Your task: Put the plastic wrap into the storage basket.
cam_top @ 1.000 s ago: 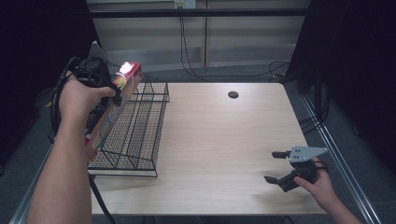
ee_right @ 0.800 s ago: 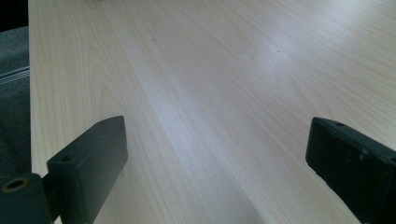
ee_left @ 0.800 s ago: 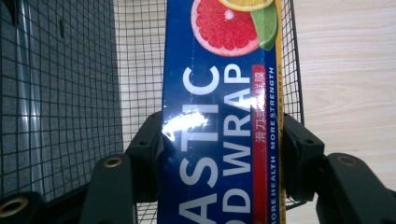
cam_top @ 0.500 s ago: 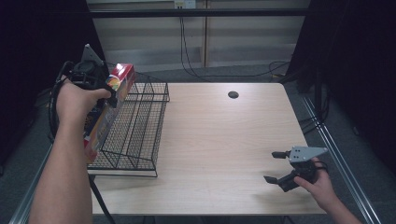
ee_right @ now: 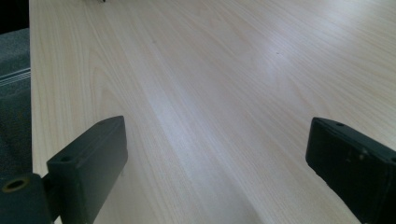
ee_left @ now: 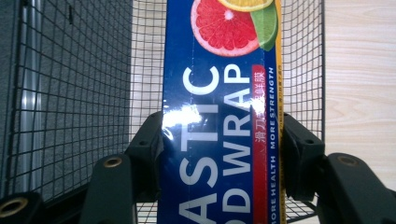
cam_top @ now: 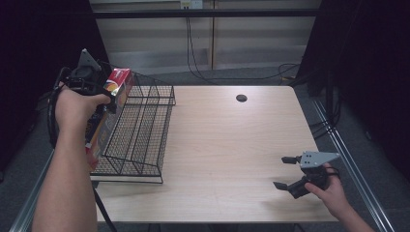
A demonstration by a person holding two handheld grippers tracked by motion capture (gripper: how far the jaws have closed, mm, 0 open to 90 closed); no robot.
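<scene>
Shifted a little left and back since the earlier frames: long blue cardboard box of plastic wrap (cam_top: 105, 113), red at its top end, carried by the left gripper (cam_top: 99, 92) along the outer left side of the black wire-mesh basket (cam_top: 140, 128); right gripper (cam_top: 290, 174) unmoved near the front right corner of the pale wooden table (cam_top: 227, 140). From the high view: box tilted, upper end raised above the basket's far left corner, lower end down beside the basket's near left edge and beyond the table's left side; round dark hole (cam_top: 241, 98) in the tabletop well apart from everything; right gripper low over bare wood, jaws spread, nothing between them. From the left gripper view: left gripper (ee_left: 219, 140) clamped on the box (ee_left: 219, 116) across its narrow width, jaws pressing both long edges, wire basket (ee_left: 74, 93) behind it. Legible on the face: "ASTIC" and "D WRAP" in white capitals, likely parts of "PLASTIC" and "FOOD WRAP"; "MORE HEALTH MORE STRENGTH" in small type along the edge; Chinese characters on a red strip, too small to read with confidence; picture of cut grapefruit, orange and lime above. From the right gripper view: right gripper (ee_right: 215, 154) wide open over plain tabletop (ee_right: 210, 70). Risks, as judgement: glossy carton held well off its middle, so liable to pivot or slide between the jaws; lower end hanging off the table side, so liable to drop to the floor if released; likely to snag a corner on the mesh rim if swung inward without lifting.
</scene>
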